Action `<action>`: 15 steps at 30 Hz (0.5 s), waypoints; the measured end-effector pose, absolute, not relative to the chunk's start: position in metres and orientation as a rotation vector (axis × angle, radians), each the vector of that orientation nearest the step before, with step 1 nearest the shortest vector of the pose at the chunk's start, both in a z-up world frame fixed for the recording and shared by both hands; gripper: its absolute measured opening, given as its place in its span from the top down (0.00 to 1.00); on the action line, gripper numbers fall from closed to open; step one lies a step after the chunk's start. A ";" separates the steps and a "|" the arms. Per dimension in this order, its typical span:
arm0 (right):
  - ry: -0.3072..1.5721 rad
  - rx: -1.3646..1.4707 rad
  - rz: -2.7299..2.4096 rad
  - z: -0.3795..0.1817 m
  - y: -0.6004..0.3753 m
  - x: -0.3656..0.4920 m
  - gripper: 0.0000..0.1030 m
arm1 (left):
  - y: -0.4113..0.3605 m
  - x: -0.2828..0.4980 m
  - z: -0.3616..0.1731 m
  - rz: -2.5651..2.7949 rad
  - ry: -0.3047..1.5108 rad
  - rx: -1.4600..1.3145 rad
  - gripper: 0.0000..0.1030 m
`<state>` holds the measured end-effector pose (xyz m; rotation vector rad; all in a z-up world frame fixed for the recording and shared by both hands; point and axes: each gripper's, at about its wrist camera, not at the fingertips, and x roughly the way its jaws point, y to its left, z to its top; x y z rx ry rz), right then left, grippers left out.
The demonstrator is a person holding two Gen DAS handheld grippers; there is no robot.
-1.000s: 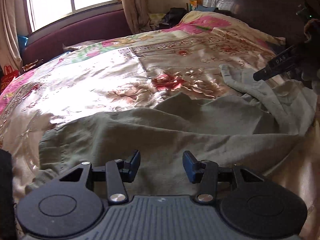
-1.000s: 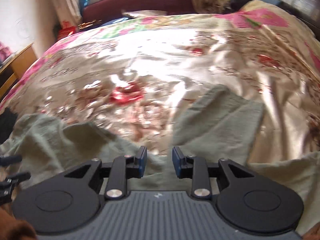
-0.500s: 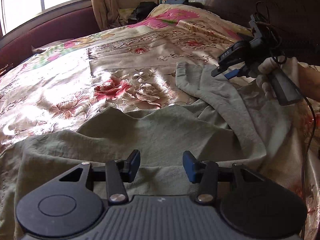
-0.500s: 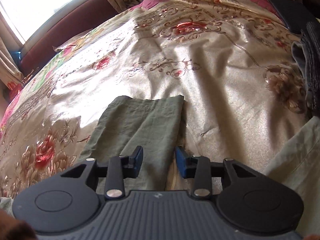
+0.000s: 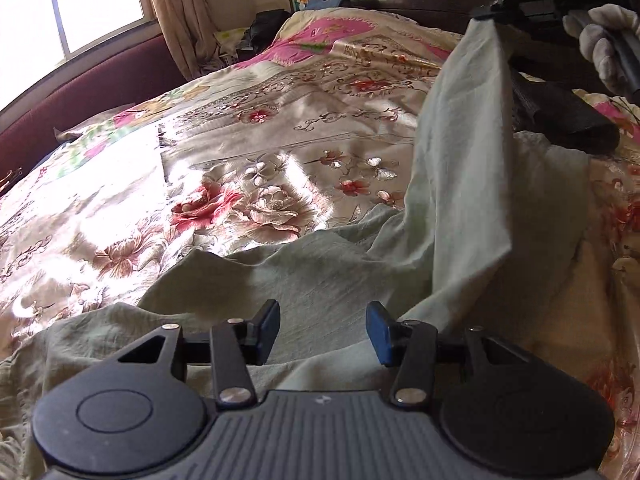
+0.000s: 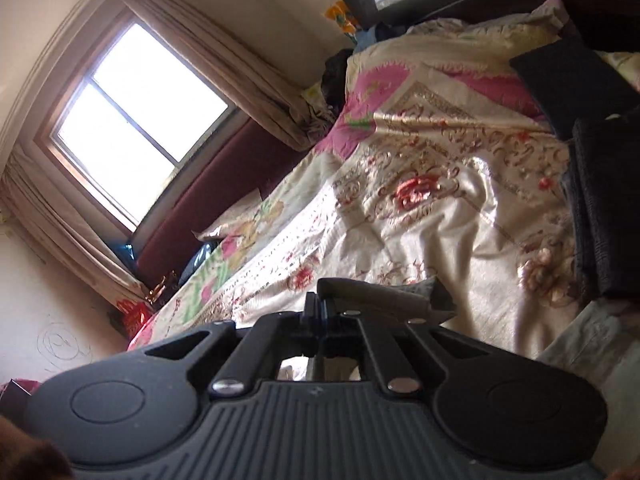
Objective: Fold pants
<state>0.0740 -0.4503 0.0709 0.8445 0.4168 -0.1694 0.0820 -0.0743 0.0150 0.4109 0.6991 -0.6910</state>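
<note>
On the floral bedspread the green pants sprawl, right gripper clamped on a leg hem, lifted above them for folding, while left gripper hovers over them, jaws apart.

The right gripper has snapped closed on the cuff of the pants and hauled that leg up off the bedspread; it now hangs stretched above it, the camera rolled sideways.
</note>
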 end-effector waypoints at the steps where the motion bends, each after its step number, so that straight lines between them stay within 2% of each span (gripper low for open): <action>1: 0.368 0.845 -0.188 0.078 -0.456 0.054 0.98 | -0.076 0.081 0.013 -0.694 0.701 0.406 0.39; 4: 0.337 0.867 -0.287 0.068 -0.466 -0.001 0.98 | -0.083 0.077 0.001 -0.693 0.736 0.418 0.38; 7: 0.487 0.826 -0.395 0.027 -0.465 -0.032 0.97 | -0.090 0.069 -0.013 -0.712 0.775 0.473 0.37; 10: 0.625 0.916 -0.444 -0.026 -0.471 -0.049 0.97 | -0.092 0.061 -0.015 -0.716 0.762 0.524 0.37; 15: 0.628 0.975 -0.426 -0.038 -0.477 -0.043 0.92 | -0.094 0.063 -0.012 -0.712 0.768 0.535 0.36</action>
